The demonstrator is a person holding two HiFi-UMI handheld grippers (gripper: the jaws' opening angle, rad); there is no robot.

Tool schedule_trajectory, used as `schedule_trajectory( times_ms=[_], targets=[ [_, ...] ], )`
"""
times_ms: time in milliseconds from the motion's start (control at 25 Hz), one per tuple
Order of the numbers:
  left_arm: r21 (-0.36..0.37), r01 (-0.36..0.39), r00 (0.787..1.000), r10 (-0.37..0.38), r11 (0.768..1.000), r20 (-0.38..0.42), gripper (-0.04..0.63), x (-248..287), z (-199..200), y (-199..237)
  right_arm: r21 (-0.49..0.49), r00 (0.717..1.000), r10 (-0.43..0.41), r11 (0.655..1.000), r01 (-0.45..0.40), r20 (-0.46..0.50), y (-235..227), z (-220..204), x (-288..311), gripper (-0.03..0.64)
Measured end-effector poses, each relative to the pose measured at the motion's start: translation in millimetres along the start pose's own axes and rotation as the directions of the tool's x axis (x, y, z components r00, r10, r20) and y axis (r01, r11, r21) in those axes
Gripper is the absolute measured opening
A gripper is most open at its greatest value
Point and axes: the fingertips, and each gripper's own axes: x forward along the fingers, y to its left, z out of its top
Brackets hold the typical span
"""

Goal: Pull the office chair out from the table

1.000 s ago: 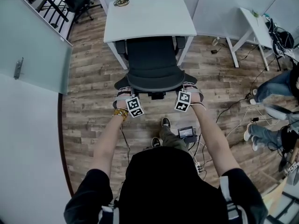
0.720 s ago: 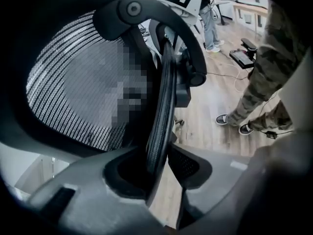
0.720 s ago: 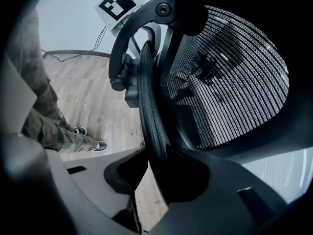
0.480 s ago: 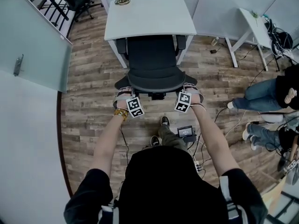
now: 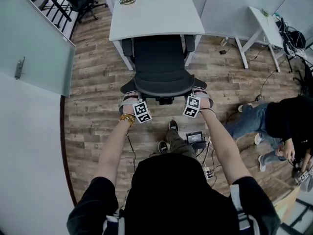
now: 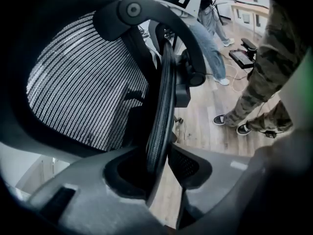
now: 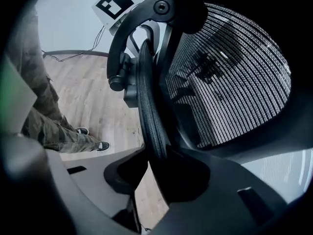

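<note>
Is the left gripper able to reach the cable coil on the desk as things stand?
Probably not: the left gripper is clamped on the backrest rim, and the chair stands between it and the cable coil at the far edge of the desk.

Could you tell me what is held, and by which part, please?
Both hold the office chair: left gripper clamps the left edge of its backrest, right gripper the right edge.
</note>
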Motion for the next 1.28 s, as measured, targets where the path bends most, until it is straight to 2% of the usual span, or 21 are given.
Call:
schedule_trajectory(
  times_ms=[1280],
  targets=[
    [0.027,-0.003,1.000,0.002,1.000,0.018,0.149,-27.6,3.2,-36.4,0.041,0.999,0.004,0.999,-0.002,-0.045,40.4,-3.8,-24.0,0.117]
  ],
)
